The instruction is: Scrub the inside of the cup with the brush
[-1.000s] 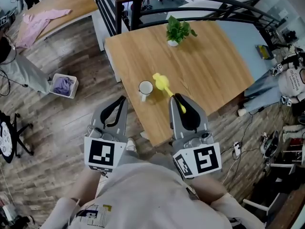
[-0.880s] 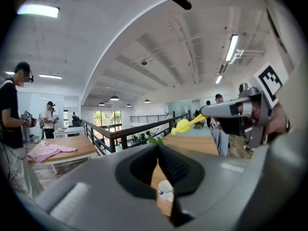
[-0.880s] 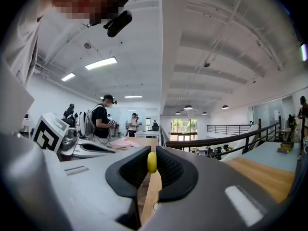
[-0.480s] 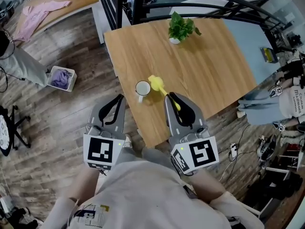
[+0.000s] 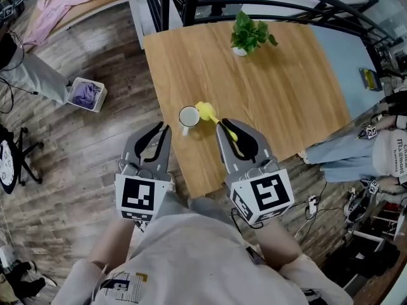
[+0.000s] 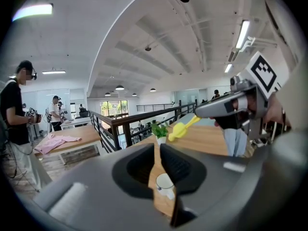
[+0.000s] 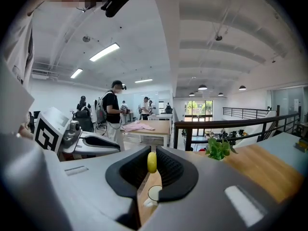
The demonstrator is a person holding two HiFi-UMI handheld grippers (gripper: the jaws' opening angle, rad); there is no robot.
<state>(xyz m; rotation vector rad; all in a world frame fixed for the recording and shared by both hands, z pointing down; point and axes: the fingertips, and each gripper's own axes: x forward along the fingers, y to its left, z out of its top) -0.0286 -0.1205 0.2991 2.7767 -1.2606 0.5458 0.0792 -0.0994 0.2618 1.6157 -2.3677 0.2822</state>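
One yellow brush (image 5: 205, 110) clenched in right tool (image 5: 222, 126), left tool (image 5: 164, 129) opening, empty, white cup (image 5: 189, 117) beside brush on table (image 5: 273, 75)

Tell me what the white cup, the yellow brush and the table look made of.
White handled cup: probably glazed ceramic, smooth and evenly white.
Yellow brush: likely plastic, uniformly bright; bristles too small to judge.
Light-brown table: wood or wood-look laminate, matte, with visible grain lines.

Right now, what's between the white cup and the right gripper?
The yellow brush, held by the right gripper, its head beside the cup; head view shows it.
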